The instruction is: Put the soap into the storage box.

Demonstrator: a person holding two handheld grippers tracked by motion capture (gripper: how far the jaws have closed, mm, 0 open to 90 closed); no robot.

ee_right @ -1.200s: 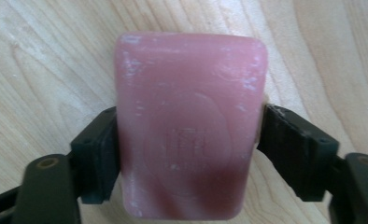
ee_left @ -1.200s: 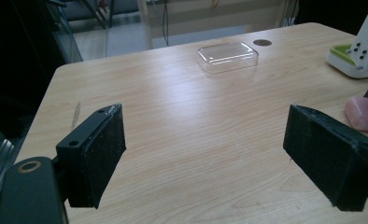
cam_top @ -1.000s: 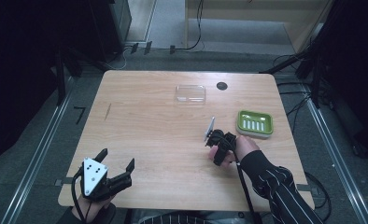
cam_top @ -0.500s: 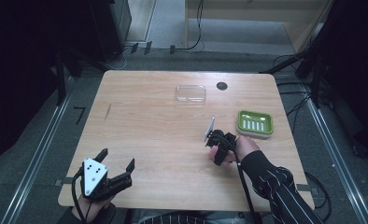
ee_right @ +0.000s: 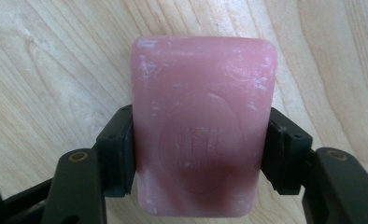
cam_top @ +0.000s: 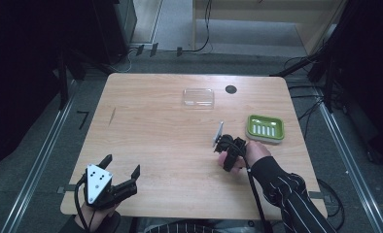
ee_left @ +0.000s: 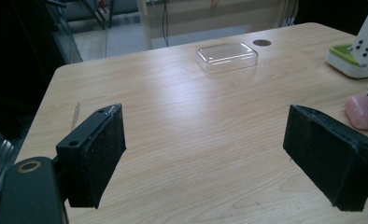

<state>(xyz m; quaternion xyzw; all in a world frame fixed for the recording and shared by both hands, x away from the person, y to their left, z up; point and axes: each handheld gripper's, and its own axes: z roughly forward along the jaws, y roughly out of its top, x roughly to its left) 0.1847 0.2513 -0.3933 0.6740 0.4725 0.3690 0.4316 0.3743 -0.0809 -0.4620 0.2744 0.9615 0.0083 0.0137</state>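
Note:
A pink bar of soap [ee_right: 203, 126] lies flat on the wooden table [cam_top: 155, 131], and my right gripper [ee_right: 201, 154] is shut on it, its pads pressing on the two long sides. In the high view the right gripper [cam_top: 227, 149] points down at the table's right half, just left of a green soap dish [cam_top: 265, 127]. My left gripper [cam_top: 121, 165] rests near the front left edge, open with nothing between its black pads [ee_left: 102, 140]. The left gripper view catches the soap [ee_left: 365, 113] at its right edge.
A clear plastic lid [cam_top: 198, 97] lies at the back centre, beside a round black hole [cam_top: 231, 89] in the tabletop. The green soap dish [ee_left: 345, 53] has a white base and a slotted top. Dark floor and cables surround the table.

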